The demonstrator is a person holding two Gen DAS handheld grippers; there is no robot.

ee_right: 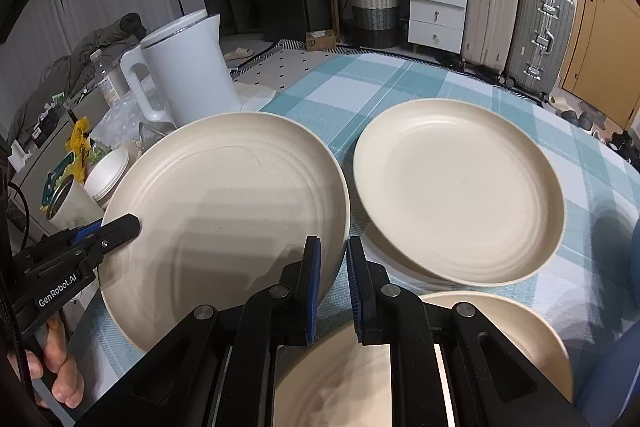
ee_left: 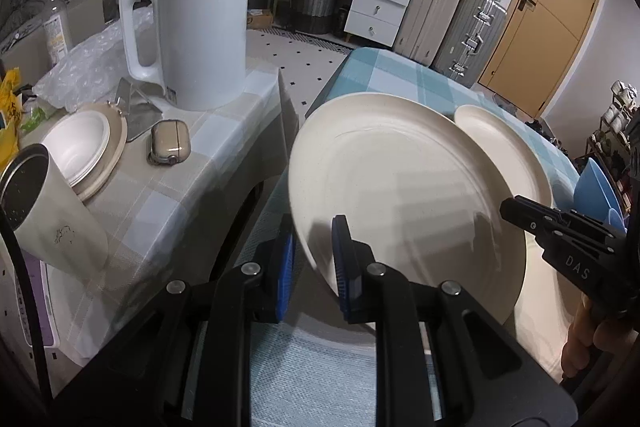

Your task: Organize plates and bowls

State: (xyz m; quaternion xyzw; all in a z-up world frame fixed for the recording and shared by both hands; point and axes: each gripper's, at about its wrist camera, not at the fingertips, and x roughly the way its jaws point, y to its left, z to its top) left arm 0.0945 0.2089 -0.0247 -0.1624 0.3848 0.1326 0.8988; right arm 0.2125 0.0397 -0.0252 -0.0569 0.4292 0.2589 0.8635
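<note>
A large cream plate (ee_left: 400, 187) (ee_right: 224, 203) hangs a little above the blue checked tablecloth (ee_right: 400, 83), held at two sides. My left gripper (ee_left: 314, 233) is shut on its near rim, blue pads on either face; in the right wrist view the left gripper (ee_right: 130, 225) clamps the plate's left rim. My right gripper (ee_right: 334, 245) is shut on the plate's right rim, and in the left wrist view the right gripper (ee_left: 510, 207) reaches in from the right. Another cream plate (ee_right: 460, 195) (ee_left: 504, 151) lies on the cloth beside it, seemingly stacked on one more. A third plate (ee_right: 504, 327) lies under my right gripper.
A second table on the left carries a white kettle (ee_left: 200, 35) (ee_right: 184, 67), a tilted cup (ee_left: 52, 211), a white bowl (ee_left: 76, 147) and a small case (ee_left: 170, 147). A blue bowl (ee_left: 596, 187) sits at the far right. Drawers and suitcases stand behind.
</note>
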